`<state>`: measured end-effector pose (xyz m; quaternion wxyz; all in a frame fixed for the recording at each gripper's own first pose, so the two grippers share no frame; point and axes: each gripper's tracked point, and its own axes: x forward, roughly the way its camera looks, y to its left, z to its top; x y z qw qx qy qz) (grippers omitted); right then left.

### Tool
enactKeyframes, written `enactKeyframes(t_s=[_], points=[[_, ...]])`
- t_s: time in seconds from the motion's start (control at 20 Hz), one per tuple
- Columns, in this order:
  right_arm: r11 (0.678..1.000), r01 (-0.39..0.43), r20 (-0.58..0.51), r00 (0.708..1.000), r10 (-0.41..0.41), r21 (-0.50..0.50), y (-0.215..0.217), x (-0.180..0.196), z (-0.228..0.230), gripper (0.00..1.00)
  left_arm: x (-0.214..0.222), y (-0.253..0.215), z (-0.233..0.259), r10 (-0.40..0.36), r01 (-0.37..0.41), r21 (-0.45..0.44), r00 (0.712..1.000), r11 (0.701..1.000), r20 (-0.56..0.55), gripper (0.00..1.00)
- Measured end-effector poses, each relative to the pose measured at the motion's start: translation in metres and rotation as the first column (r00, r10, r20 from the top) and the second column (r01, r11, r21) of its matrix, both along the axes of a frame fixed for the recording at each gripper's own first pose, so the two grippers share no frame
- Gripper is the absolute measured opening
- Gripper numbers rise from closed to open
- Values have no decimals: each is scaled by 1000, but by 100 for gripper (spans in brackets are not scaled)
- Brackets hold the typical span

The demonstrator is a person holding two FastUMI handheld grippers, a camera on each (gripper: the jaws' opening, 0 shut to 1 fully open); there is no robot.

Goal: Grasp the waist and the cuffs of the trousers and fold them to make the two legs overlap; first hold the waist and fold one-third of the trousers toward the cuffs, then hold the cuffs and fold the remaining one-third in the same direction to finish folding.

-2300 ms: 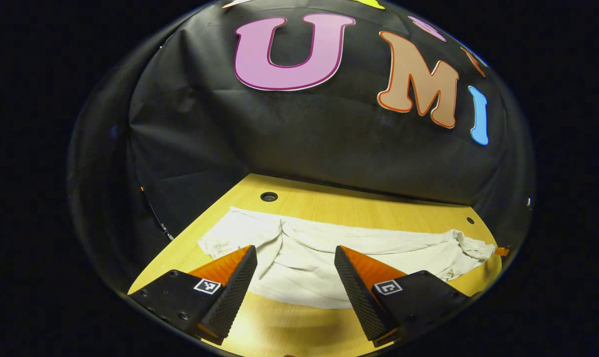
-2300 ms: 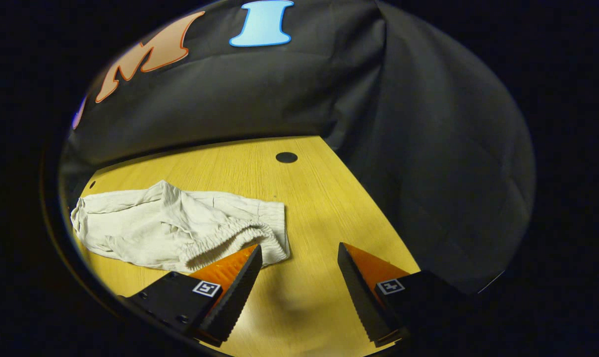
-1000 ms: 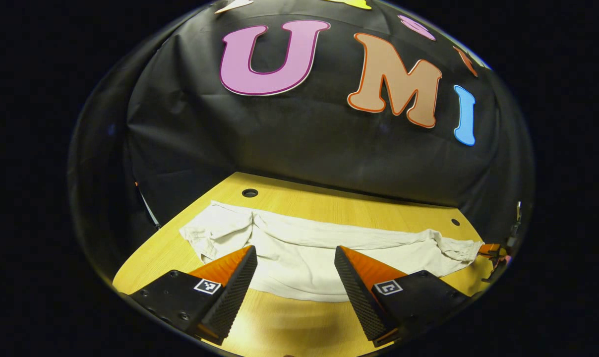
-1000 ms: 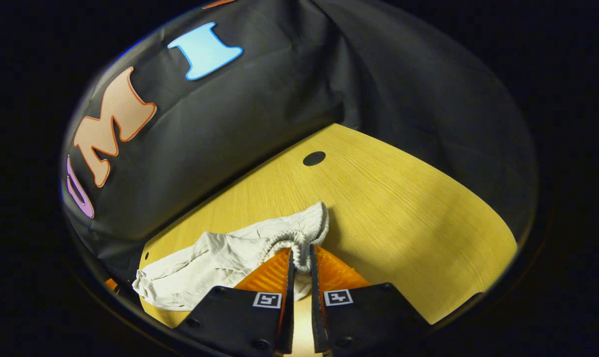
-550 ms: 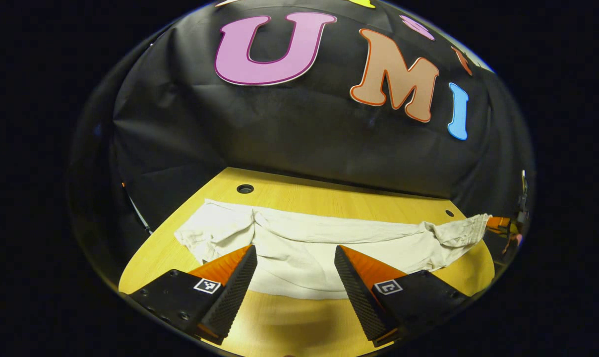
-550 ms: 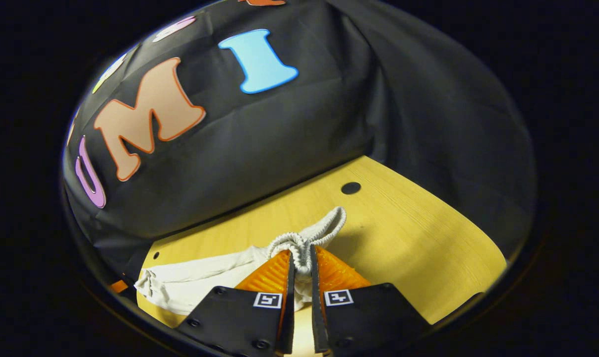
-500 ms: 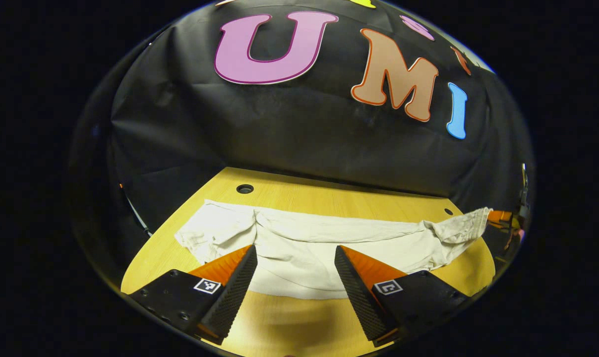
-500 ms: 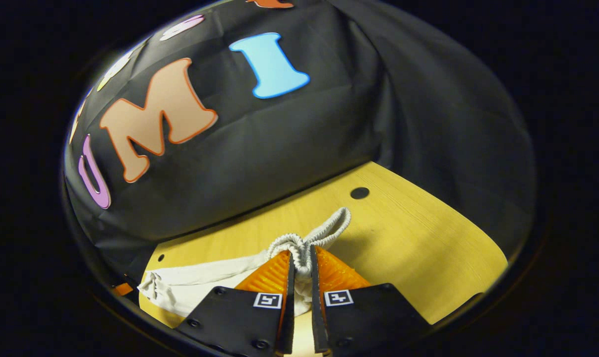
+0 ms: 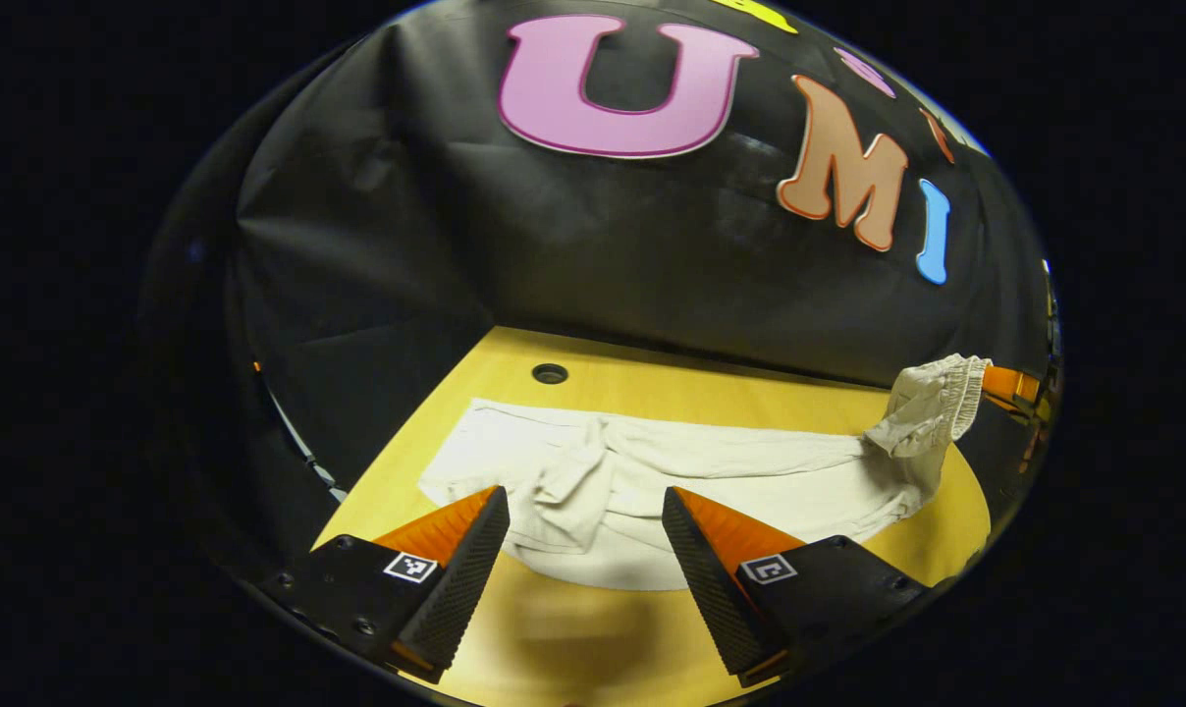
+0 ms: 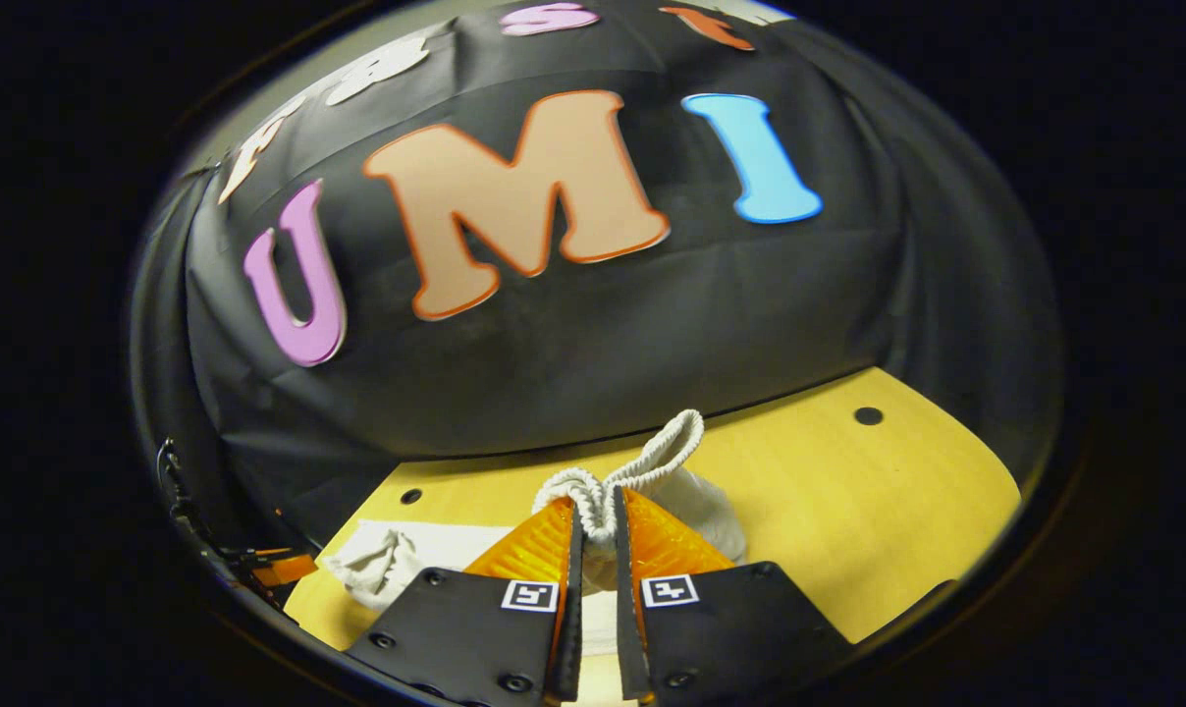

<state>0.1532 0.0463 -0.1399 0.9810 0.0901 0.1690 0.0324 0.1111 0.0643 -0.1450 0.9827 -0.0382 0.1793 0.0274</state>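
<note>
Both legs of the trousers (image 9: 711, 471) are lying spread along the bench's (image 9: 573, 638) far edge. Their elastic waist (image 10: 603, 491) is being pinched and held above the bench by the right tongs (image 10: 593, 535), while the left tongs (image 9: 585, 520) are being held wide apart over the cuffs end.

Wood table (image 9: 750, 403), black cloth wall (image 9: 593, 255)

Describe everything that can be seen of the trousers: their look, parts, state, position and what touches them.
The trousers are off-white, of a thin creased cloth that looks like cotton or linen. They lie stretched across the yellow wooden table, legs and cuffs rumpled but flat. The gathered elastic waist is lifted off the table, bunched and pinched between both fingers of the right hand-held gripper. The left hand-held gripper hovers open near the cuff end, not gripping it.
</note>
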Motion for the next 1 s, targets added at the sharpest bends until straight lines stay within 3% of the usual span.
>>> enactKeyframes(t_s=[0.05, 0.1, 0.25, 0.5, 0.55, 0.7, 0.85, 0.95, 1.0], points=[[999, -37, -12, 999, 37, -18, 21, 1, -9, 22, 0, 13, -2, 16, -16, -3, 1000, 1000, -1, 95], [997, -62, -32, 998, 61, -40, 38, 2, -19, 17, 0, 25, -6, 31, -31, -6, 1000, 1000, -4, 95], [991, -108, -86, 991, 101, -77, 71, 1, -50, 17, 3, 57, -23, 74, -74, -3, 997, 997, -29, 95], [981, -165, -166, 975, 148, -97, 104, -2, -90, 31, 17, 88, -48, 95, -96, -25, 994, 995, -51, 96], [981, -175, -174, 972, 159, -85, 109, -5, -93, 37, 21, 90, -52, 93, -94, -26, 994, 995, -53, 96], [980, -166, -177, 974, 145, -111, 109, -3, -97, 95, 34, 93, -64, 76, -78, -28, 995, 997, -60, 95], [977, -149, -181, 976, 120, -154, 99, -6, -97, 97, 46, 93, -71, 57, -58, -13, 997, 998, -60, 95], [976, -138, -192, 976, 105, -167, 92, -8, -100, 92, 55, 93, -77, 41, -42, -2, 997, 999, -61, 95], [976, -129, -198, 976, 94, -172, 88, -10, -102, 97, 59, 93, -81, 38, -38, 4, 997, 999, -66, 95]])
